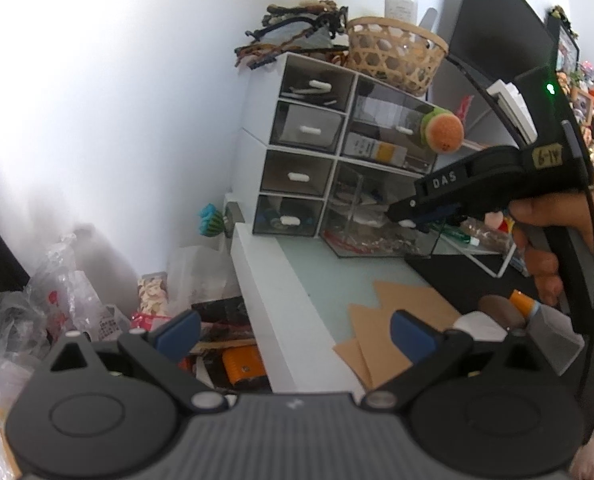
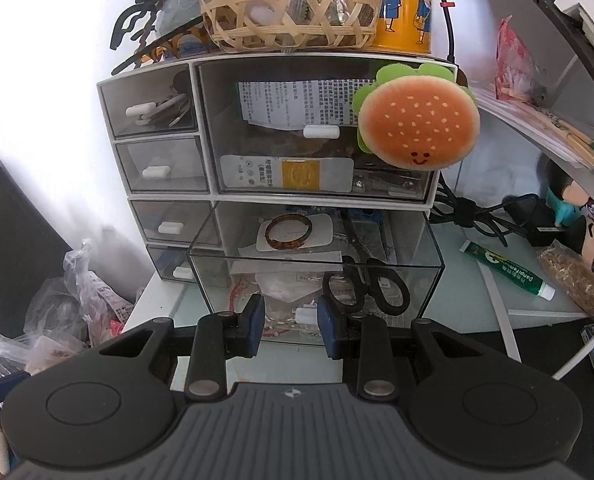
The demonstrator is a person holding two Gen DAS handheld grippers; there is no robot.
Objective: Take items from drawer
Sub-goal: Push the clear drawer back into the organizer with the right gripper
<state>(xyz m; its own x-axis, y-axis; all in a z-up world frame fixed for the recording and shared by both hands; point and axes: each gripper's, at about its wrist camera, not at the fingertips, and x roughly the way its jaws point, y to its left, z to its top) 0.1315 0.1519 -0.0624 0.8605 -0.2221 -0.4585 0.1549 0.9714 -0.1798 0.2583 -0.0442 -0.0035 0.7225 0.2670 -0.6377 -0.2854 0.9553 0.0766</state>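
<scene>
Clear plastic drawer (image 2: 317, 276), pulled out of the organiser (image 2: 161, 80) on the table (image 2: 477, 300); holds scissors (image 2: 367, 286) and bangle (image 2: 288, 231). Right gripper (image 2: 290, 317) narrowed around its white handle (image 2: 305, 315); left gripper (image 1: 295, 332) spread, empty. Judged step: drawer open; next, reach inside.

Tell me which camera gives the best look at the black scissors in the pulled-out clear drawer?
The right wrist view: the scissors lie just ahead of the right tool, with both handle loops plain through the open drawer. In the left wrist view the drawer is distant and partly blocked, so I cannot make the scissors out.
</scene>
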